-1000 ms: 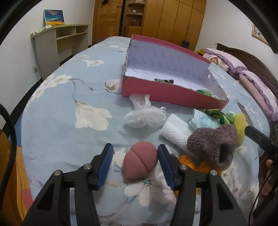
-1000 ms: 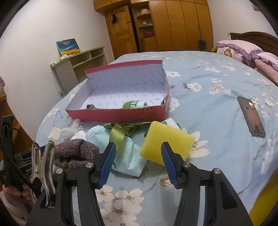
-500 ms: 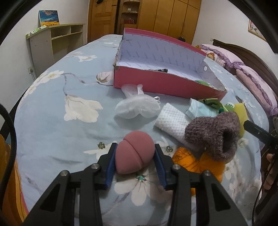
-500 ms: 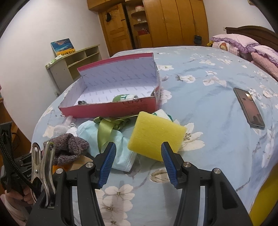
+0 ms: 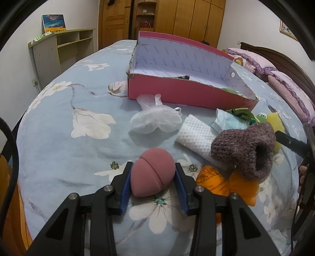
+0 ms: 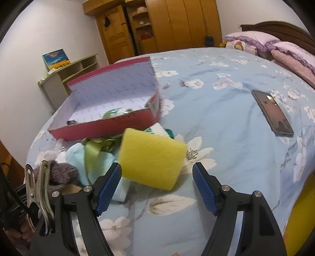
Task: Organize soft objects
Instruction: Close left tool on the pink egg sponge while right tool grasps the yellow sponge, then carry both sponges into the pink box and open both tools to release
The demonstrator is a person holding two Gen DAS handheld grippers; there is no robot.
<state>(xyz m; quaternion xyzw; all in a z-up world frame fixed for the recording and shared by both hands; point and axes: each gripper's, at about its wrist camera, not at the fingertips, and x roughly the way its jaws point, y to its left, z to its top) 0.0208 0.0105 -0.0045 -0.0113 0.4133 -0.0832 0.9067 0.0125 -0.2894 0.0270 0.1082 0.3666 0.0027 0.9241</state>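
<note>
Bedroom. White walls (image 5: 246, 23); wooden wardrobe (image 5: 185, 17) along far wall; pale open shelf unit (image 5: 59, 47) at left; dark headboard (image 6: 275, 29); blue floral bedspread (image 6: 226, 110).

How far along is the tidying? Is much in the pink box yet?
Barely started. The pink box holds only a green item. The left gripper grips the pink sponge; the right gripper, open, approaches the yellow sponge. The sock, mesh pouf and white cloth are still out.

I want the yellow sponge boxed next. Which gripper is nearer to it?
Right. The right gripper is open with the yellow sponge just ahead, between its fingers, untouched. The left gripper is shut on the pink makeup sponge, with the pile between it and the yellow one.
</note>
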